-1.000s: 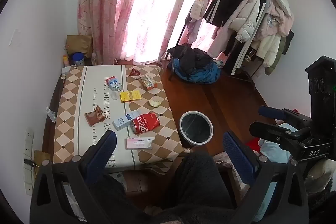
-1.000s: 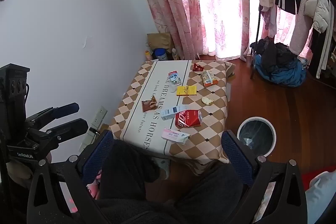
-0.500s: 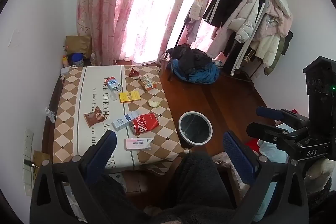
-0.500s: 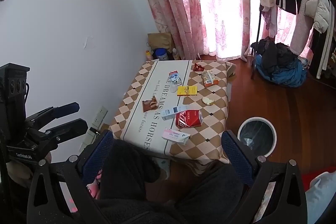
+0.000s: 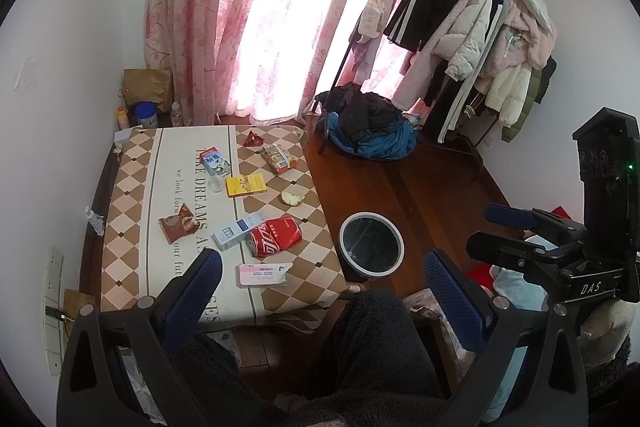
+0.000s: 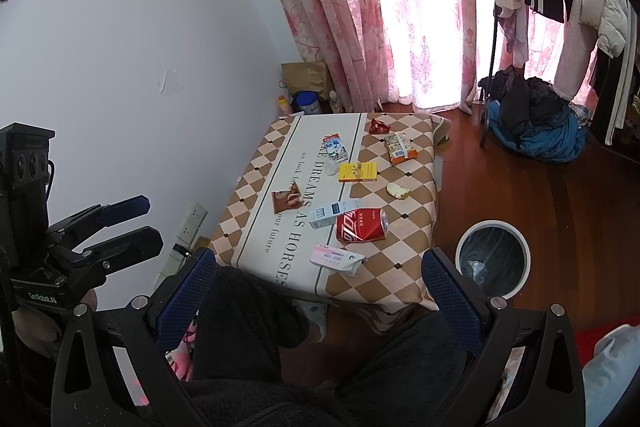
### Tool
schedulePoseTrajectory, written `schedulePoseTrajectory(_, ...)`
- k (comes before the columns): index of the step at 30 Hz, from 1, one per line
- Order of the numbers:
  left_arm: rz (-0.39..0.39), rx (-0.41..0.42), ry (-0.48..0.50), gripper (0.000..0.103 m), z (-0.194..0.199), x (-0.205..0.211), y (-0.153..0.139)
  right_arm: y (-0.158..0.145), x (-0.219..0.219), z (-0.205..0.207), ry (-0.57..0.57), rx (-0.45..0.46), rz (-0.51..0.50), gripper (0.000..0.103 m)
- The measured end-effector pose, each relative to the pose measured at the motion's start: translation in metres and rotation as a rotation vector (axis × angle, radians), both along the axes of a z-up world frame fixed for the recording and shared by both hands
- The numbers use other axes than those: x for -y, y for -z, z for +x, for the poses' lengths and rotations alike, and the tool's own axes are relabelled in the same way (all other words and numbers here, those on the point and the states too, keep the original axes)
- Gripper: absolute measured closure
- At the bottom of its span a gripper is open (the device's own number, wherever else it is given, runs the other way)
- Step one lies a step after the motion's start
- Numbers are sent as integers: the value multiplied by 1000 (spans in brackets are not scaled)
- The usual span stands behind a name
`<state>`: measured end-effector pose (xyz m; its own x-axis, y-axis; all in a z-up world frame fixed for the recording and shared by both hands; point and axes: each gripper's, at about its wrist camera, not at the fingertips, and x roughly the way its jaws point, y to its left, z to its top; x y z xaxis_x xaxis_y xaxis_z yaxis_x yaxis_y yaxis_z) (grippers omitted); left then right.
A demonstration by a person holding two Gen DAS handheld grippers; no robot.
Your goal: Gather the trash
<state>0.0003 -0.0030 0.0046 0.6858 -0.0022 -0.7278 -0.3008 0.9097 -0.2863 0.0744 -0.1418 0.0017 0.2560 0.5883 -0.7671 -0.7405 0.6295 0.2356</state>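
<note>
Trash lies on a low table [image 5: 132, 211] with a checked cloth: a red cola can [image 5: 274, 235] [image 6: 362, 225], a blue-white box [image 5: 238, 230], a pink-white packet [image 5: 262, 274] [image 6: 338, 258], a brown snack wrapper [image 5: 178, 227], a yellow box [image 5: 245, 185], a milk carton [image 5: 214, 161], a snack bag [image 5: 279, 157], a peel piece [image 5: 293, 197] and a red wrapper [image 5: 253, 139]. A round bin [image 5: 371, 249] [image 6: 494, 258] stands on the floor right of the table. My left gripper [image 5: 320, 291] and right gripper [image 6: 318, 287] are open and empty, held high above my lap.
A coat rack [image 5: 472, 27] and a pile of clothes [image 5: 368, 131] stand at the back right. Pink curtains [image 5: 240, 7] hang behind the table. A paper bag [image 5: 146, 87] and bottles sit in the corner. A wall socket strip [image 5: 54, 303] is at the left.
Both grippers have hardly moved; the left wrist view drifted slightly. Nothing on the table has changed.
</note>
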Motion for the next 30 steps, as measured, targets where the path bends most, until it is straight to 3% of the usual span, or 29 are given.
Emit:
schedulePoseTrajectory(2,0,0,0,0,0,0,0,10,2,5,4,-5,3,0)
schedulePoseTrajectory(30,-3,0,0,0,1,-1,-3,9,-6,13,-3,-27,13,0)
